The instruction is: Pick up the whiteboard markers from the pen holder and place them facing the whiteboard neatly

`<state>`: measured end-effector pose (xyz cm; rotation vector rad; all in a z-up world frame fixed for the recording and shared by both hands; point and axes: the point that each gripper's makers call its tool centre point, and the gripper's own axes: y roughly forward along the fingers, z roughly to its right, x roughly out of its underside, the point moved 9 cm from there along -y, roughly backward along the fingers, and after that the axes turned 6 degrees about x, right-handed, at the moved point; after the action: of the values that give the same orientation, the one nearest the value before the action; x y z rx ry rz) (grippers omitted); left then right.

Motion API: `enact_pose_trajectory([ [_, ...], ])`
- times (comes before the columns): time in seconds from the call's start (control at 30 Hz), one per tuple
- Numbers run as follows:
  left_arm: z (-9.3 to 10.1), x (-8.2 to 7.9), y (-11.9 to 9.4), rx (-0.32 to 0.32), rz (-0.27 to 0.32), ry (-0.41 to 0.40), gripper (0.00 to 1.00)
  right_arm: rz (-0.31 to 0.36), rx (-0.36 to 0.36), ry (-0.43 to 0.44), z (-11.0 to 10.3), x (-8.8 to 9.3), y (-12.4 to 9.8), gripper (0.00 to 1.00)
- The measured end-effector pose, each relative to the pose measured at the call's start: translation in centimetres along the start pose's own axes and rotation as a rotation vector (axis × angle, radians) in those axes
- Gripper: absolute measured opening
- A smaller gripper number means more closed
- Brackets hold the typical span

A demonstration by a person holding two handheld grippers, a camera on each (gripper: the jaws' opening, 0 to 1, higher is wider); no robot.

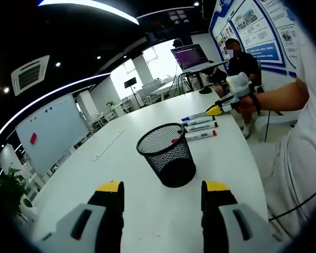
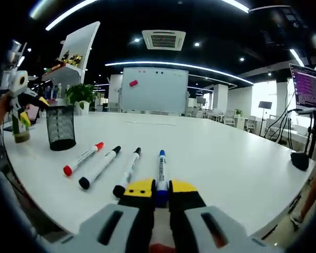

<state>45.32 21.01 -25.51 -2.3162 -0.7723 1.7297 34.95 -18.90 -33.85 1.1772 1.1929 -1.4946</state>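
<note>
In the left gripper view, a freestanding whiteboard (image 1: 51,132) stands far left beyond the round white table (image 1: 121,174). Near the middle of the table sits the black wire-mesh pen holder (image 1: 168,155), something red showing through its mesh. The left gripper (image 1: 163,195) hovers just short of it, its yellow-tipped jaws spread wide and empty. To the right lie four whiteboard markers in a row (image 1: 201,126), where a hand holds the other gripper.

In the right gripper view, the mesh holder (image 2: 61,127) stands at the left. Next come a red-capped marker (image 2: 83,158), two black-capped markers (image 2: 100,167) (image 2: 127,172), then a blue-capped marker (image 2: 161,171), all pointing towards the distant whiteboard (image 2: 154,89). The right gripper (image 2: 157,192) has its jaws drawn narrow around the blue-capped marker's near end.
</note>
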Motion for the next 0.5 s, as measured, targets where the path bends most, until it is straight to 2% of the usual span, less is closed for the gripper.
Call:
enact_pose_trajectory([
  [0.2,0.01,0.0,-0.01,0.0,0.0,0.0,0.6,-0.007,-0.006,0.018,0.19,0.14,0.01,0.11],
  [0.5,0.0,0.0,0.02,0.0,-0.003,0.0,0.6,-0.011,-0.019,-0.001,-0.09,0.32,-0.04,0.13],
])
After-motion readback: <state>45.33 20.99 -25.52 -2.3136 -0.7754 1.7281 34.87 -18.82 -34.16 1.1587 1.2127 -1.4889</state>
